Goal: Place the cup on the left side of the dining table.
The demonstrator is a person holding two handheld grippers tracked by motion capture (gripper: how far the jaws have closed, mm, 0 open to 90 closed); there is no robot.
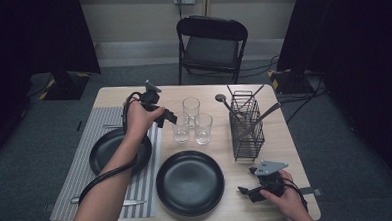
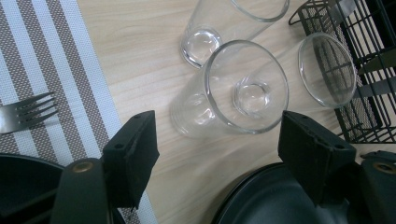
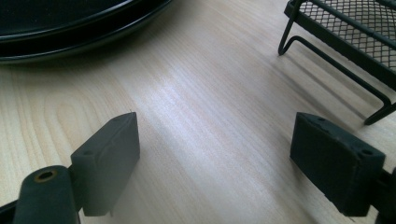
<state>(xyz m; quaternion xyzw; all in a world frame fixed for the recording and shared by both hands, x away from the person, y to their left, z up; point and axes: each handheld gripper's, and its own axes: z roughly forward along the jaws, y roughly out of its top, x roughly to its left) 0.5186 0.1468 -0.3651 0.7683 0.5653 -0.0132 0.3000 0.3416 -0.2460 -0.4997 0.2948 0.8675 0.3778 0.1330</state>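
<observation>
The nearest glass is a clear, empty tumbler with a thick base, standing upright on the pale wooden surface just in front of the left gripper. In the high view it is the left one of three glasses grouped near the middle of the surface, with a second glass just beside it and a taller third glass behind. The left gripper's jaws stand wide apart with the glass between and beyond them, not touching it. The left hand holds that gripper above the striped placemat, the forearm reaching diagonally over a black plate that lies on the mat. The right gripper sits low near the front right edge of the surface, held by the right hand, its jaws also apart and closed on nothing. A second black plate lies between the two hands, and a black wire rack holding utensils stands beyond the right gripper. The left gripper view reveals a fork lying on the mat's stripes and looks down into the glass's round base. The right gripper view looks low across bare wood grain, with the plate's rim at upper left and the rack's wire foot at upper right.
</observation>
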